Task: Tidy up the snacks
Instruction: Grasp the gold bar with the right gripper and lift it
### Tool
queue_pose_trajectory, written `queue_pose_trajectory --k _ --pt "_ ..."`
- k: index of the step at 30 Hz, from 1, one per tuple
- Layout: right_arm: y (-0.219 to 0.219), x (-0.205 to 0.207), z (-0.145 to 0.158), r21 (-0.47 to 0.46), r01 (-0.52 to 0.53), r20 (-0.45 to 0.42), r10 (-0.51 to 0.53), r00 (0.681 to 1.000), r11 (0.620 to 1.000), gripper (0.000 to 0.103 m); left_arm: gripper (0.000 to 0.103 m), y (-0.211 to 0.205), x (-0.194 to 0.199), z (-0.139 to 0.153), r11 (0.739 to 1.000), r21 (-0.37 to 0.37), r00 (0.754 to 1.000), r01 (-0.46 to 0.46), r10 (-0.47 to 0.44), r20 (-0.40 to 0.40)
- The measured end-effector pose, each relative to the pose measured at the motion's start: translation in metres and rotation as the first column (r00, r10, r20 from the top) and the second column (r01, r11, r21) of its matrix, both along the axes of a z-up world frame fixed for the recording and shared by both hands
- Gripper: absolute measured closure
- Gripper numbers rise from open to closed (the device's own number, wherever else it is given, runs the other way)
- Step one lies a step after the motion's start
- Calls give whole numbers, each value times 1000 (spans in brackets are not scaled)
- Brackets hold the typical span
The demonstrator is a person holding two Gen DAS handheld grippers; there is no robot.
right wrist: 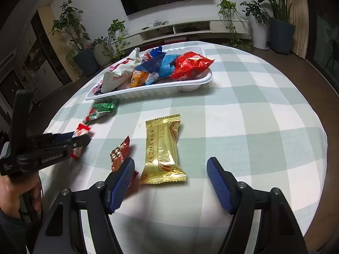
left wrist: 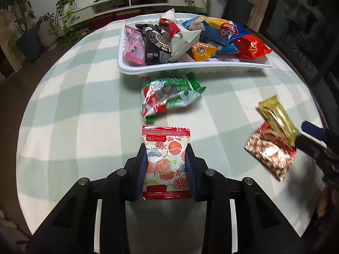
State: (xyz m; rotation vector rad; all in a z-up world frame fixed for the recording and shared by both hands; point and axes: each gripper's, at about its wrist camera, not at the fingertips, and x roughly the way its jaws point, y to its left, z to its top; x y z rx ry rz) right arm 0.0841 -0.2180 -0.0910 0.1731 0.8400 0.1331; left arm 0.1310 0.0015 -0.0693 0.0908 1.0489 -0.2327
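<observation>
On a checked-cloth table (left wrist: 84, 105), the left gripper (left wrist: 166, 165) pinches a lychee-print snack pack (left wrist: 165, 160) w/ fingers closed on its sides, tray (left wrist: 190, 66) ahead; right gripper (right wrist: 169, 182), fingers wide, holds nothing, should center over the gold packet (right wrist: 163, 148) before closing.

My left gripper (left wrist: 166, 165) has a packet (left wrist: 165, 160) between its fingers. Ahead of it lies another packet (left wrist: 167, 96), and behind that the tray (left wrist: 190, 66) full of snacks. To the right, two packets (left wrist: 273, 135) lie together, one partly on the other, near my right gripper (right wrist: 170, 182).
</observation>
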Motion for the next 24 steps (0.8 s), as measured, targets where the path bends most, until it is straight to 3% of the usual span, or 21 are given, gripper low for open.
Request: queue_pose_trajectory --k 8,17,24 --pt "4 13 1 -66 -12 -41 10 999 998 37 72 13 -38 4 992 -122 1000 15 -15 1" --pt "32 40 -11 -196 -105 -130 81 988 975 45 72 10 -48 5 987 -159 1000 30 -30 2" --pt "33 43 -9 -221 -102 -139 72 988 970 69 72 14 -46 7 984 -176 1000 28 -27 7"
